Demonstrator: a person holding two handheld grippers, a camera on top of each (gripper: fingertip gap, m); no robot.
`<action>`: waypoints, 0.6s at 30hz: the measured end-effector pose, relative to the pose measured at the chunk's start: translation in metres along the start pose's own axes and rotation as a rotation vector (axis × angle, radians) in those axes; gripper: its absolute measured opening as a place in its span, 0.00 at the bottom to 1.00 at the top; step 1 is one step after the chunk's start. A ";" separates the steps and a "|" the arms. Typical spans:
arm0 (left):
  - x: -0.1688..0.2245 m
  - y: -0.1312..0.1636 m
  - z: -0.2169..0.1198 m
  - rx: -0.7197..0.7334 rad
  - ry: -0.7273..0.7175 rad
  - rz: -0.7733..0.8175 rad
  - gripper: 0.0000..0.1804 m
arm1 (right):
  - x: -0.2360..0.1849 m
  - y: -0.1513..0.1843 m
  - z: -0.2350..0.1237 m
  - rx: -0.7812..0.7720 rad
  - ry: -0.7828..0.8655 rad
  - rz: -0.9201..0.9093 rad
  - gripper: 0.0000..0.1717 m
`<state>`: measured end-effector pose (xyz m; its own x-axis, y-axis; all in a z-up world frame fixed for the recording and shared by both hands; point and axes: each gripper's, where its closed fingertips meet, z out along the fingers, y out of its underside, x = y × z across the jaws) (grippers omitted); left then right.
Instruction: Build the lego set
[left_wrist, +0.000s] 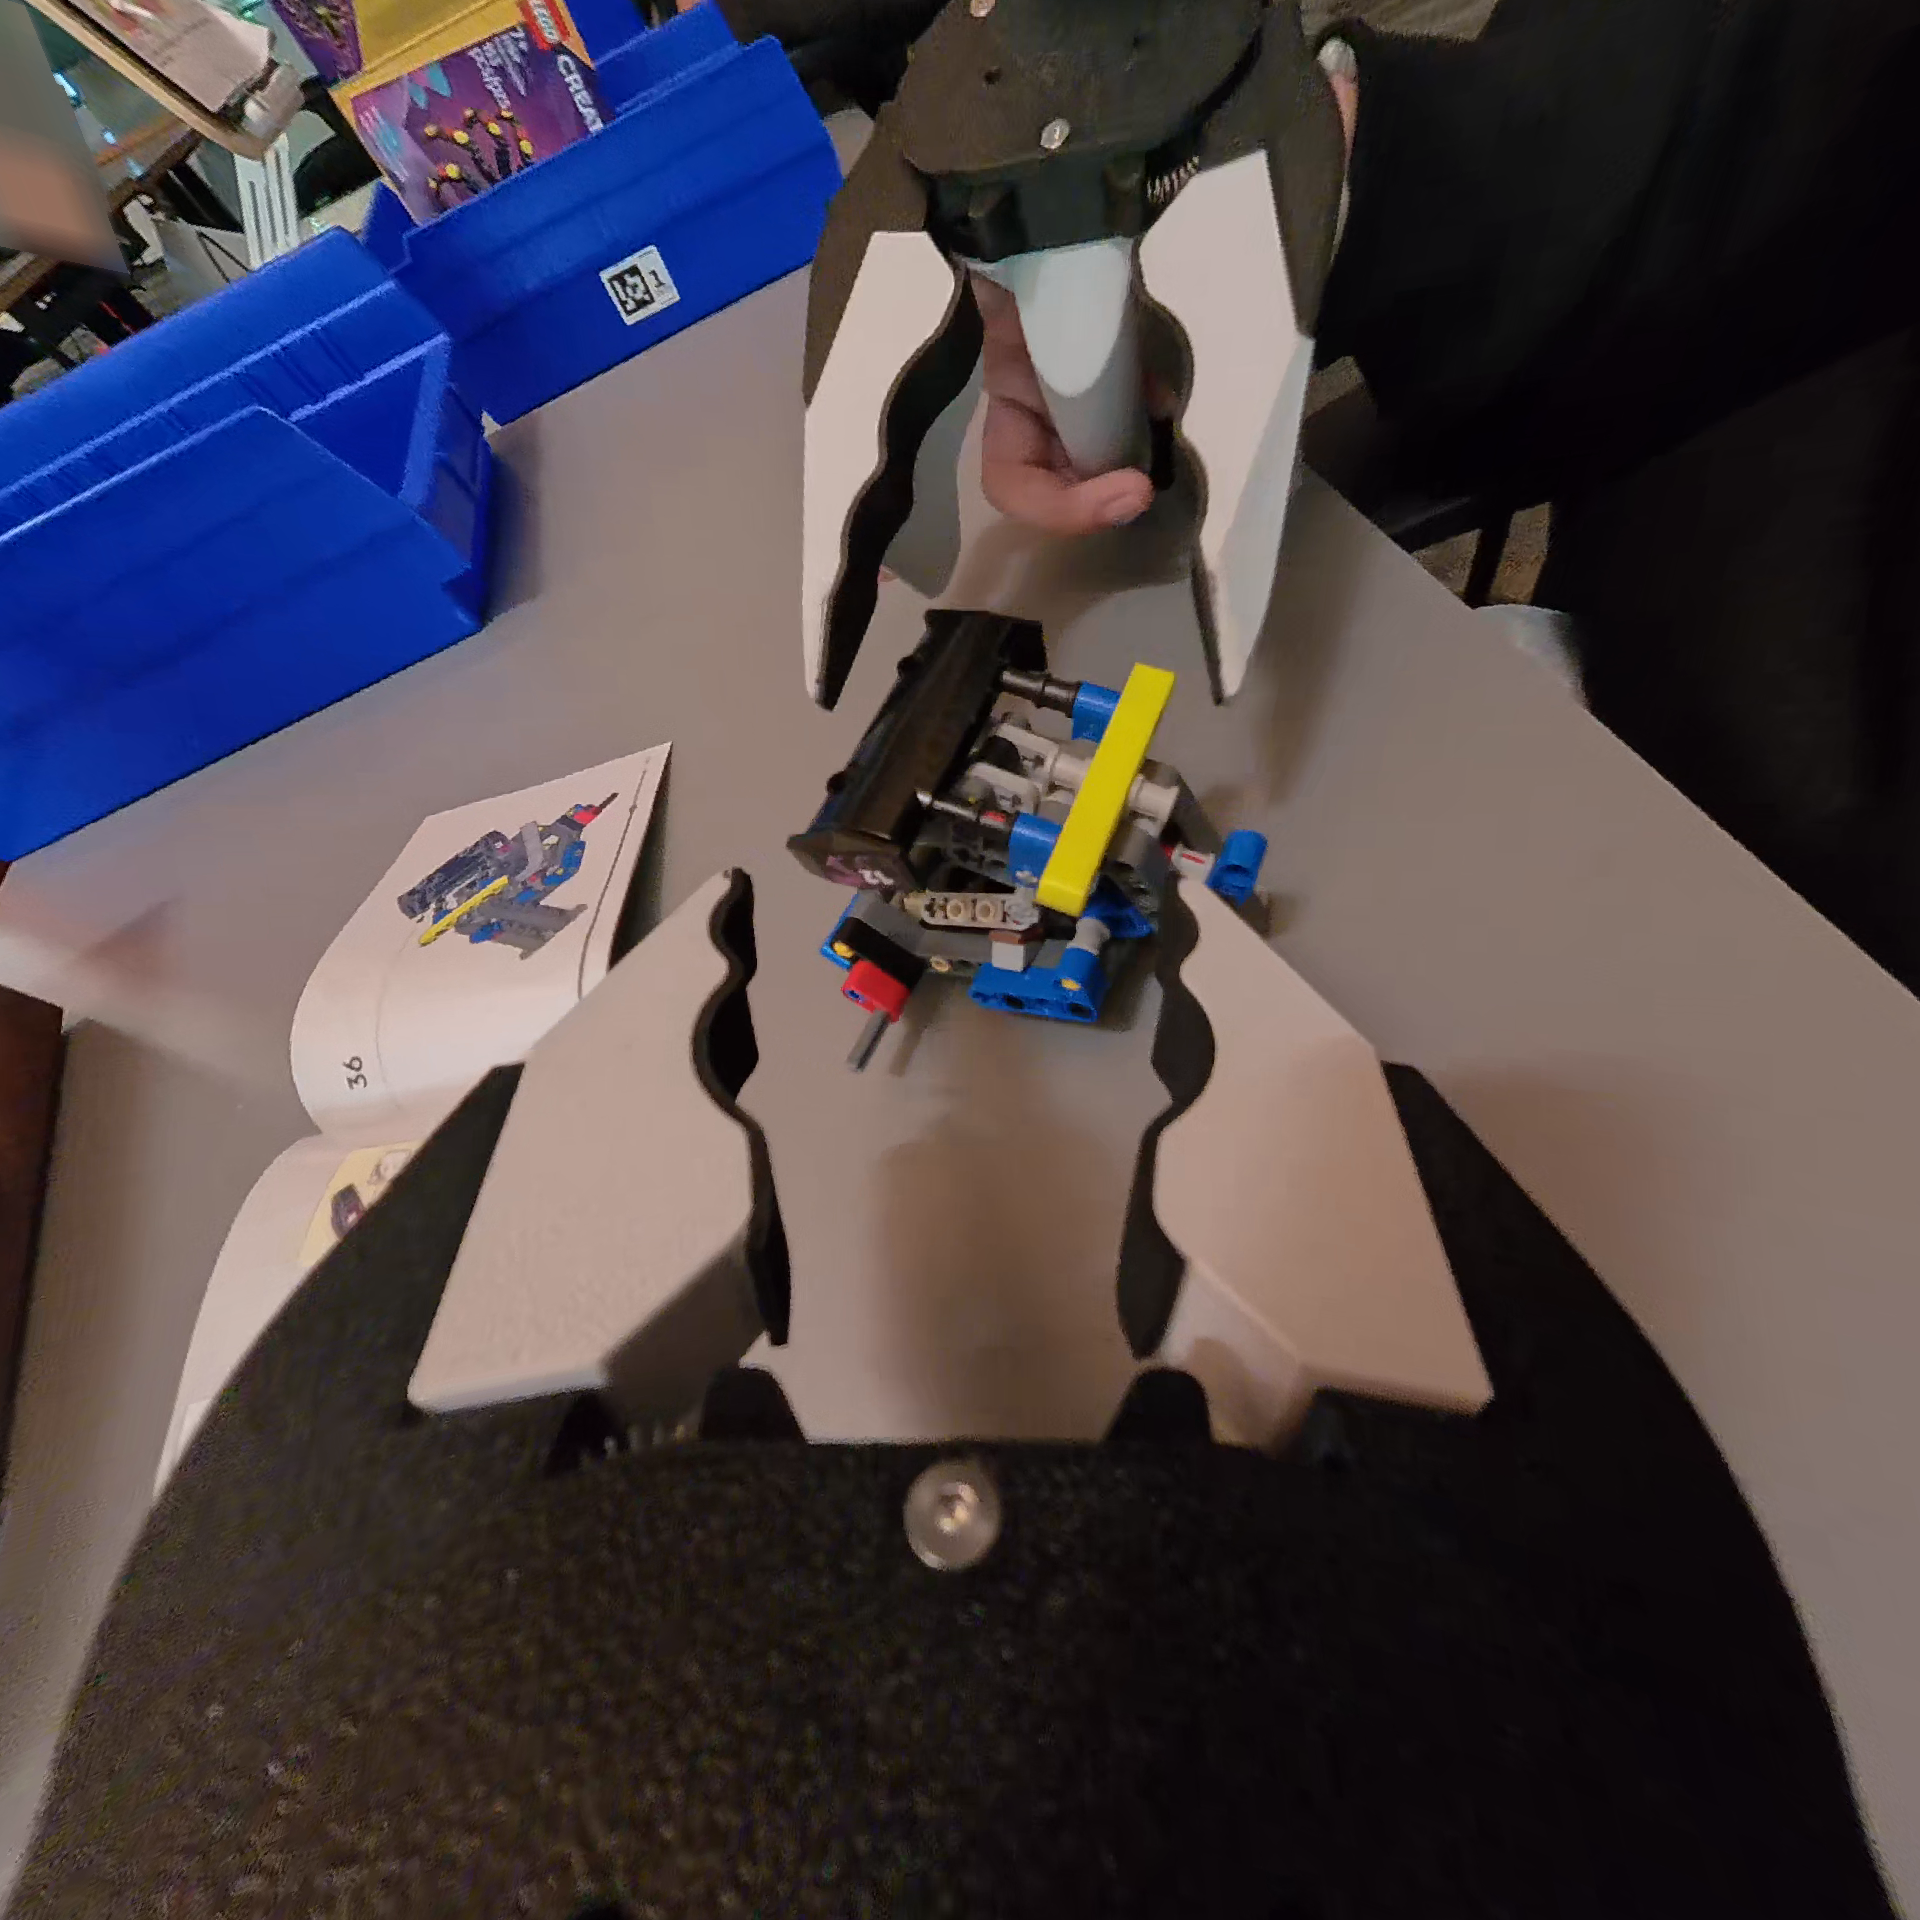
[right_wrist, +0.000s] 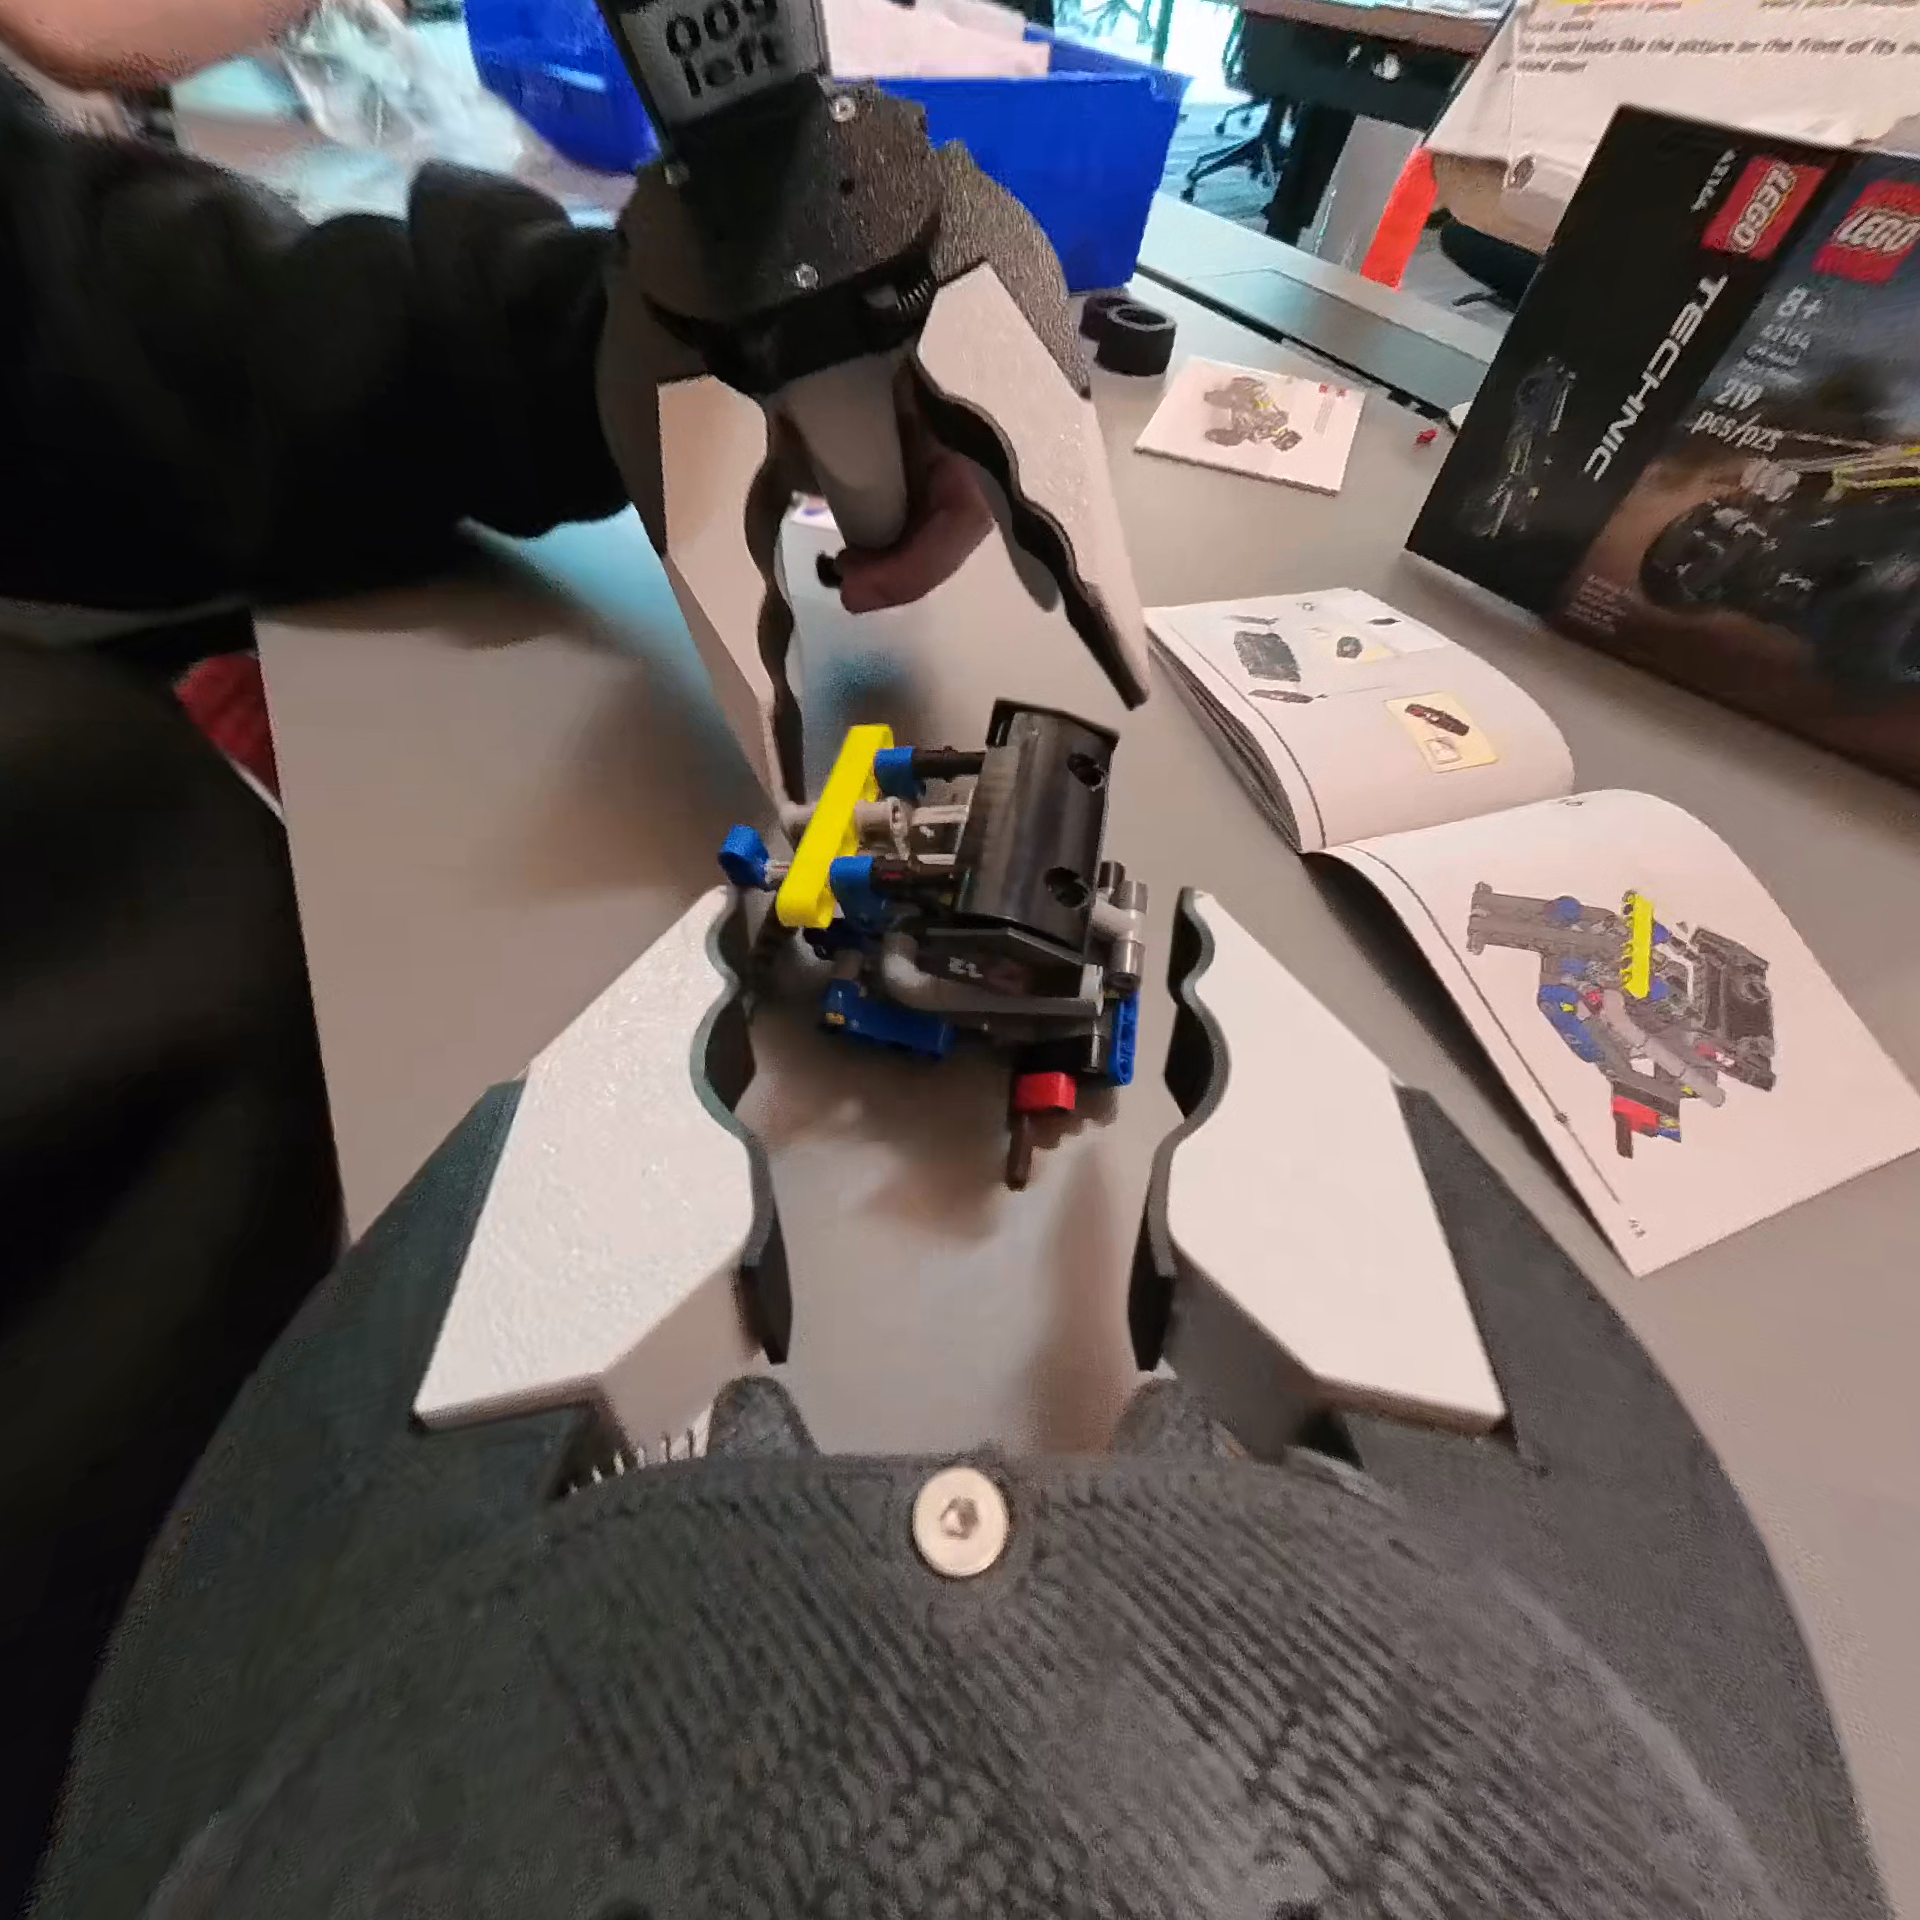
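Note:
A small building-brick model with a yellow beam, a black block, blue connectors and a red piece stands on the grey table. My left gripper is open, with its fingertips on either side of the model's near end and not pressing on it. My right gripper comes from the far side, open, with its tips just above the model. In the right wrist view the model sits between the open right gripper's fingers. The left gripper hangs open over it, with one tip beside the yellow beam.
Blue bins stand at the table's left, one holding a purple box. An open instruction booklet lies beside the model and also shows in the left wrist view. A dark product box, a leaflet and black tyres are farther back. My two grippers' fingertips are within a few centimetres of each other.

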<state>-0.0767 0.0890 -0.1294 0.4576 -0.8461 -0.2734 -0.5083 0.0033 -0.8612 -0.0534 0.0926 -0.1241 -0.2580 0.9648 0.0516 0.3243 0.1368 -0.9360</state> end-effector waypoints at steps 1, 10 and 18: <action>-0.001 0.000 0.001 -0.004 0.016 0.002 0.42 | -0.001 -0.003 0.000 0.011 0.006 0.013 0.46; 0.006 -0.005 0.016 0.025 0.193 -0.036 0.39 | -0.001 -0.001 0.008 -0.016 0.060 -0.055 0.36; 0.015 -0.013 0.013 0.072 0.200 0.005 0.35 | -0.011 -0.003 0.011 -0.005 -0.001 -0.106 0.36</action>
<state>-0.0532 0.0831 -0.1277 0.2976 -0.9349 -0.1933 -0.4538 0.0396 -0.8902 -0.0615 0.0795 -0.1257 -0.2919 0.9447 0.1496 0.2998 0.2389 -0.9236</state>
